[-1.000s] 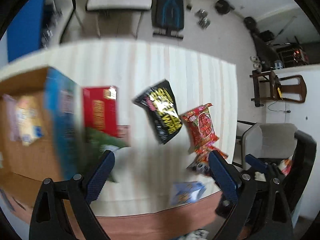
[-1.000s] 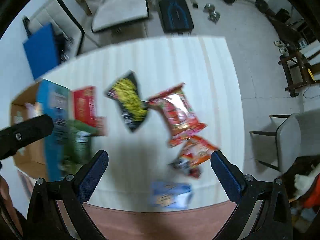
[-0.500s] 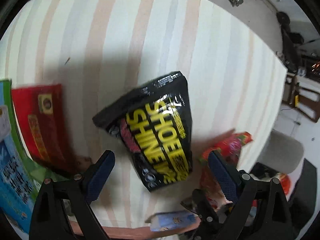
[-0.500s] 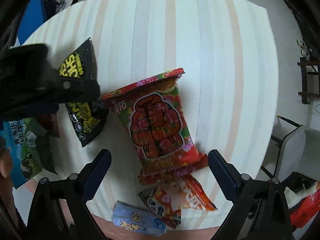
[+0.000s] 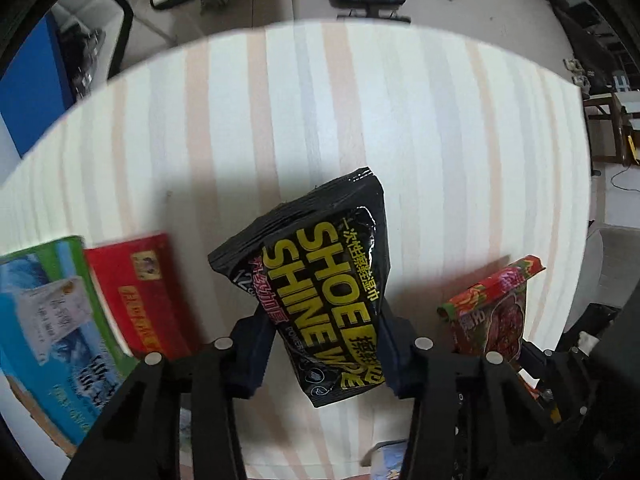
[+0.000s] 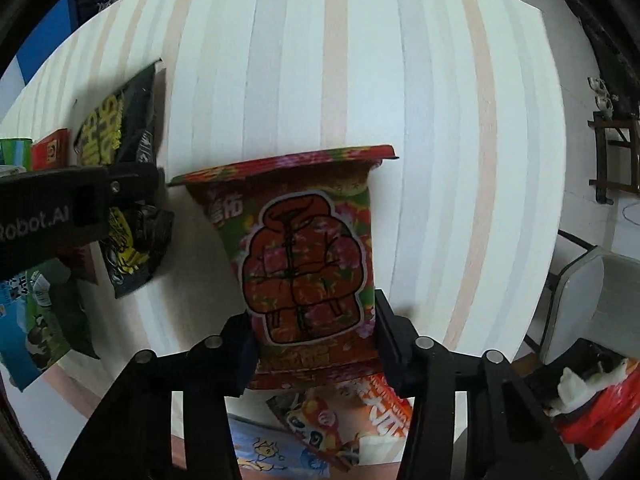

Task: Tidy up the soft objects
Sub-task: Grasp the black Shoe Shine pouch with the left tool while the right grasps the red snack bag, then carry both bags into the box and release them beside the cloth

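**Two pouches gripped at once, both by the lower end**

Could slip: glossy film, pads set near the bottom seam only, soft contents free to sag or shift on any lift. Could also drag a neighbour, with an orange pack (image 6: 362, 408) lying just under the red pouch's lower edge.

Left gripper (image 5: 324, 354): jaws just narrowed, now pinching the black shoe-wipe pouch (image 5: 320, 276) from both sides, blue pads (image 5: 256, 354) pressed into its lower part. Pouch on the striped tablecloth (image 5: 400, 112), beside a red box (image 5: 136, 292).

Right gripper (image 6: 314, 354): jaws likewise just drawn in, clamped on the red floral pouch (image 6: 298, 248) near its bottom seam. Pouch flat on the cloth, near the table's front edge.
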{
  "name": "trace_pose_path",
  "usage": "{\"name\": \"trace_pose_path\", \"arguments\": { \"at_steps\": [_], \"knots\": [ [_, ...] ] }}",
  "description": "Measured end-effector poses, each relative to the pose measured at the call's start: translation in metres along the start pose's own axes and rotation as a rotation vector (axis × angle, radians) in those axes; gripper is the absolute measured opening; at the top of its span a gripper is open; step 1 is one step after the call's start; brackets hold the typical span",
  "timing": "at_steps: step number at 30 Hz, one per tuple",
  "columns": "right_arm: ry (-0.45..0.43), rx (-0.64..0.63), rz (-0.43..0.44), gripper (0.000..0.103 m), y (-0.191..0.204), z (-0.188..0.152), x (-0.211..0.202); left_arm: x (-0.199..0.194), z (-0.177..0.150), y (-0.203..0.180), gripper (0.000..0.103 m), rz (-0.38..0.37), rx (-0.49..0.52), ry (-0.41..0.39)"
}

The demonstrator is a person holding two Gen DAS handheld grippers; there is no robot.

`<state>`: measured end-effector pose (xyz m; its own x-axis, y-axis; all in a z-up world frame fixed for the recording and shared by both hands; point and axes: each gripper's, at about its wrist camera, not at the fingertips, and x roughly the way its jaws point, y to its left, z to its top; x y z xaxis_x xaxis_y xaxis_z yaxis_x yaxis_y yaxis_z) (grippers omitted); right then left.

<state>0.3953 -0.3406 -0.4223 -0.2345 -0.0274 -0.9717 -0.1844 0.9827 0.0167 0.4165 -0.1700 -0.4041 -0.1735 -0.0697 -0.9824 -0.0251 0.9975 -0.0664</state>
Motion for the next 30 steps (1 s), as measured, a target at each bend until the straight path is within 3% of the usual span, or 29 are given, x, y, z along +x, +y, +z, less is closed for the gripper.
{"name": "trace_pose_path", "arguments": {
  "at_steps": [5, 8, 14, 18, 24, 30],
  "knots": [
    [-0.047, 0.059, 0.059, 0.050, -0.003, -0.017, -0.029, -0.055, -0.034, 0.010, 0.042, -0.065, 0.016, -0.114],
    [-0.110, 0.065, 0.092, 0.050, -0.001, -0.035, -0.061, -0.101, -0.073, 0.034, 0.042, -0.136, 0.014, -0.200],
    [-0.220, 0.030, 0.192, 0.050, 0.037, -0.085, -0.126, -0.168, -0.134, 0.128, 0.042, -0.216, -0.026, -0.312],
    [-0.277, 0.003, 0.262, 0.050, 0.090, -0.105, -0.162, -0.191, -0.150, 0.194, 0.042, -0.181, -0.080, -0.357],
    [-0.318, -0.066, 0.305, 0.050, 0.212, -0.108, -0.185, -0.201, -0.164, 0.289, 0.042, -0.117, -0.195, -0.366],
    [-0.285, -0.078, 0.271, 0.050, 0.302, -0.067, -0.166, -0.178, -0.152, 0.357, 0.042, -0.025, -0.239, -0.312]
  ]
}}
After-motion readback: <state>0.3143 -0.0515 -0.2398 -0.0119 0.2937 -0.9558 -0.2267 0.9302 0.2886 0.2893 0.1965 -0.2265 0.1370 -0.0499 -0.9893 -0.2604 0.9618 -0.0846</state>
